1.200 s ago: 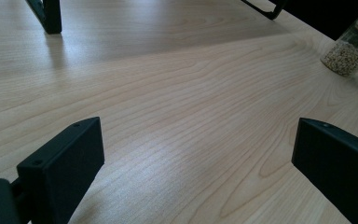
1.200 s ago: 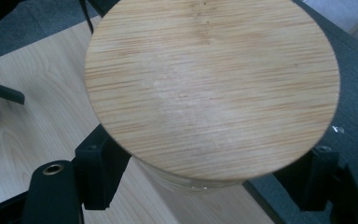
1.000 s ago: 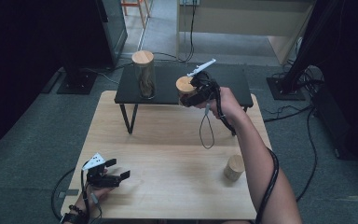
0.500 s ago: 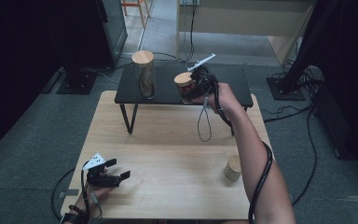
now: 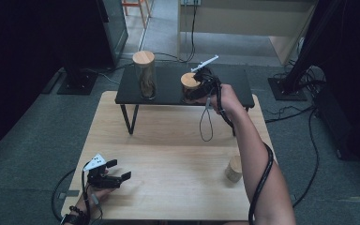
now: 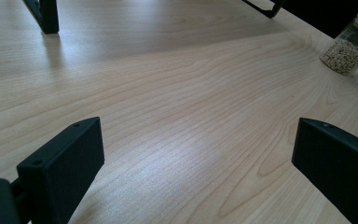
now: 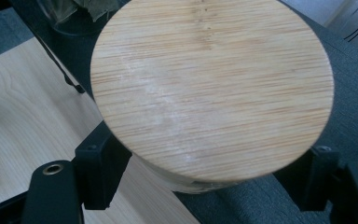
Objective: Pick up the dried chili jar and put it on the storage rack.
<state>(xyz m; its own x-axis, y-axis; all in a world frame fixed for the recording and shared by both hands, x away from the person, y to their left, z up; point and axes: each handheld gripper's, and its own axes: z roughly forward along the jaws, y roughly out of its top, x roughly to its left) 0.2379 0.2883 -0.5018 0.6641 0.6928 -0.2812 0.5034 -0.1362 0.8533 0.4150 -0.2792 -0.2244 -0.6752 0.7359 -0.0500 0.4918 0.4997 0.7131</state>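
A jar (image 5: 189, 87) with a round bamboo lid (image 7: 212, 88) stands on the black shelf (image 5: 171, 89) at the far side of the tabletop (image 5: 168, 154), near the shelf's front edge, gripped by the right tongs (image 5: 194, 90). In the right gripper view the two black jaws sit on opposite sides of the jar just below the lid, pressed against it, so the tongs are clenched on the jar; the lid hides what is inside. The person's right arm (image 5: 258, 159) stretches across the tabletop to reach it, a black cable trailing along the forearm. On the same shelf, well to the left, stands a taller glass jar (image 5: 145, 75) with a matching wooden lid and some brownish contents that cannot be made out. Near the tabletop's right edge, a short jar (image 5: 234, 169) holds pale grains, seen through its glass wall in the left gripper view (image 6: 349, 46). The left tongs (image 5: 115, 178) rest low at the near left corner of the tabletop, jaws spread wide, released and holding nothing, over bare wood.
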